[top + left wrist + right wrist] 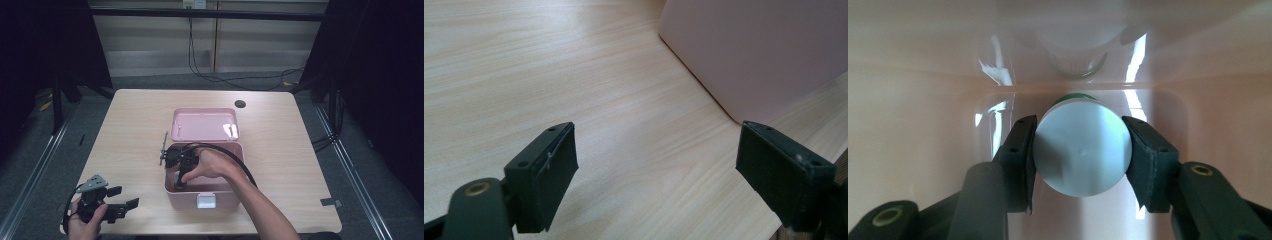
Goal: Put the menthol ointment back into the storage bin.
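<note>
Gripping the white-capped bottle (1082,152) between both fingers (1020,160), the right gripper (1082,155) reaches inside the pink box (220,196).

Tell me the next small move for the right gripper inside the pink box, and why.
Probably a slow, straight lift. The right gripper is shut on the white cap of a bottle standing upright inside the pink box, close to its glossy wall, so rising straight should keep it clear of the sides.

Pink box (186,200), white-capped bottle (1082,152), pale wood-grain table (280,145).
</note>
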Available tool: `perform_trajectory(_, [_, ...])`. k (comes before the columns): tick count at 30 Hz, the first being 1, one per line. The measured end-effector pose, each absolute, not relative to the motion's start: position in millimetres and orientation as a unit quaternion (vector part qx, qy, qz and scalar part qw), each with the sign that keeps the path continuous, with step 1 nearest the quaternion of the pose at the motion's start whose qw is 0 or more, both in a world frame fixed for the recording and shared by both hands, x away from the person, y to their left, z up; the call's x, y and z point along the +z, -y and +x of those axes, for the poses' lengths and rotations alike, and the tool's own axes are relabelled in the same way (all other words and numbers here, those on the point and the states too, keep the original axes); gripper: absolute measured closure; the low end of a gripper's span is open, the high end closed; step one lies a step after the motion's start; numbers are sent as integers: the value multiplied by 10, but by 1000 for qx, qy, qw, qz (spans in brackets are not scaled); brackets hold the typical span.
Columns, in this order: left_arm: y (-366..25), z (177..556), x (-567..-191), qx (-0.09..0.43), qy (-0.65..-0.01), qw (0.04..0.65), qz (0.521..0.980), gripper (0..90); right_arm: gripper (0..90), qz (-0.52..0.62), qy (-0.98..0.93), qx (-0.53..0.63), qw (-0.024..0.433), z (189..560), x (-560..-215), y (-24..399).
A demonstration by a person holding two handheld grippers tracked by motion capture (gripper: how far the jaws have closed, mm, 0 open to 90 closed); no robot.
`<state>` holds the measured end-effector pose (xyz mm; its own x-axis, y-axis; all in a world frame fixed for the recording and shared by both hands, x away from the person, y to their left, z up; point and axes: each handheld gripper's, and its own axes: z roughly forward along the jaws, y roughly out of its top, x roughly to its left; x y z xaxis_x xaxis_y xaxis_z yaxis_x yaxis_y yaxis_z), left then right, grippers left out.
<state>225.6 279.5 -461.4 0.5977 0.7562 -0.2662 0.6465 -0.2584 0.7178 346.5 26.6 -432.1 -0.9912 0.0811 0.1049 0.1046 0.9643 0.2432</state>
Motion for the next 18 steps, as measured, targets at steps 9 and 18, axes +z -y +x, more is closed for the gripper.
perform_trajectory(9, [-2796,2256,-4614,65,-444,418,790,165,511,-55,988,-135,48,3462,-4359,-278])
perform_trajectory(18, [-2796,2256,-4614,65,-444,417,790,165,493,-66,987,-134,64,3480,-4365,-270])
